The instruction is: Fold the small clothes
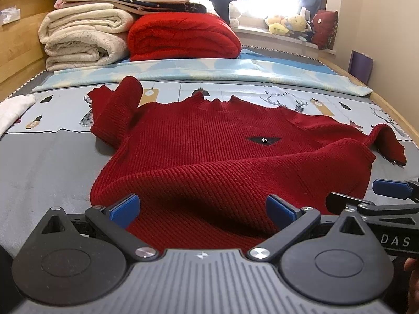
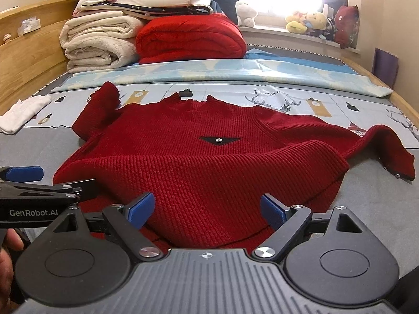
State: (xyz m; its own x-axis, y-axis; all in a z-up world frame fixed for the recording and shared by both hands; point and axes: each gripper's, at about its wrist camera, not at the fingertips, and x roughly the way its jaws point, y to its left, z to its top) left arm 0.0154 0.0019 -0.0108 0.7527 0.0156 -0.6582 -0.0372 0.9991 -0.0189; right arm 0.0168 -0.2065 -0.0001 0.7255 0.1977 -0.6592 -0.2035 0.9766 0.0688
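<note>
Item: red knit sweater (image 1: 209,157), which I take as landmark. It lies spread front-up on the bed (image 1: 47,162), collar away from me, hem nearest my tools; a raised fold runs across its lower half. A small black triangular patch with a metal stud (image 1: 264,140) sits on its chest.

Left hand-held gripper (image 1: 203,208): blue pads spread wide over the sweater's hem, nothing pinched that I can see.

Right hand-held gripper (image 2: 207,209): pads likewise spread apart above the hem, to the right of the left tool; no cloth caught between them.

Sleeves: one bunched upward at the sweater's left shoulder (image 2: 102,110), one lying out past its right side (image 2: 387,151).

Beyond the collar: folded pale blue quilt (image 1: 183,73), then a red folded blanket (image 1: 183,38) beside cream blankets (image 1: 83,39).

Left of the sweater, apart: small white garment (image 2: 23,115).

Far beyond, on the sill: plush toys (image 2: 311,22).
</note>
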